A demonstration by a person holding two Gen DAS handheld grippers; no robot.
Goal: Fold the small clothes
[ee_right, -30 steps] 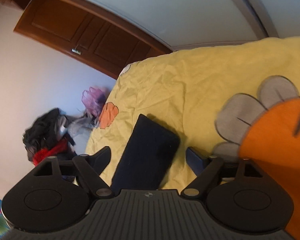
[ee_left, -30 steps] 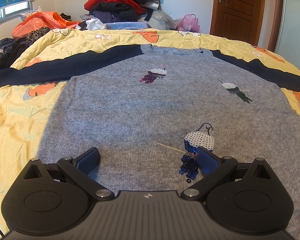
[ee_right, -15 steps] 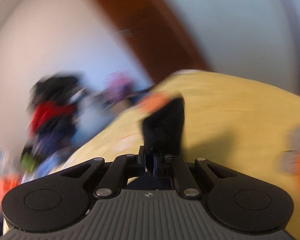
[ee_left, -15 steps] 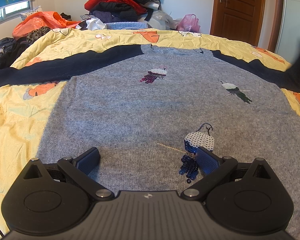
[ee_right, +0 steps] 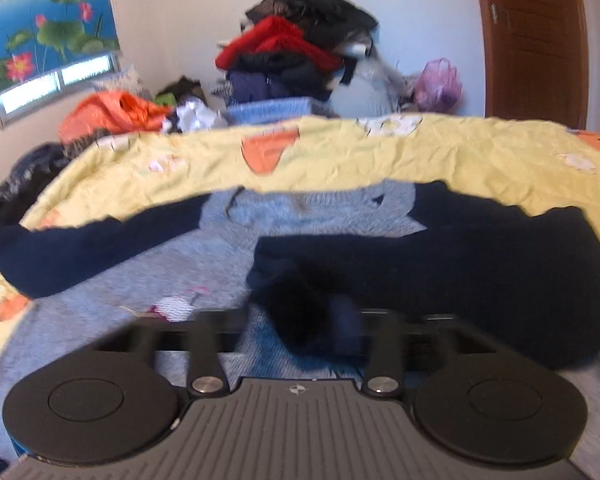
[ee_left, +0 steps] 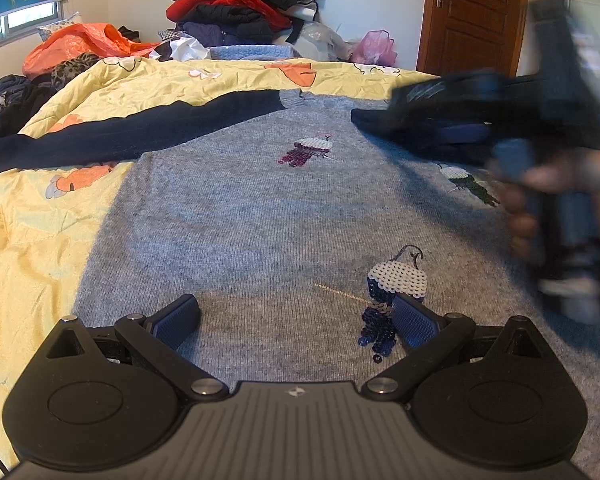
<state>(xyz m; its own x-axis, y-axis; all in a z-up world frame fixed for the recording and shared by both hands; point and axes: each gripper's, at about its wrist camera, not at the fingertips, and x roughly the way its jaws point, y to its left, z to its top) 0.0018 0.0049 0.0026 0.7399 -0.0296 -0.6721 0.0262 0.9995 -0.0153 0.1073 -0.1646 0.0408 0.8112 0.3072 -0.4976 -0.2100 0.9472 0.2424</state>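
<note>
Yellow bedspread [ee_left: 28, 216] carries the grey sweater [ee_left: 260, 216]. Since a second ago, the right gripper [ee_right: 320, 332], seemingly clamped though blurred, carried its navy sleeve [ee_right: 480, 276] across the chest; left gripper [ee_left: 296, 320] stays spread.

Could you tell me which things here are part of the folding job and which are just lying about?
Job: grey sweater; its right navy sleeve, carried by the right gripper; left gripper.
Lying about: clothes pile; orange bag; pink bag.
</note>
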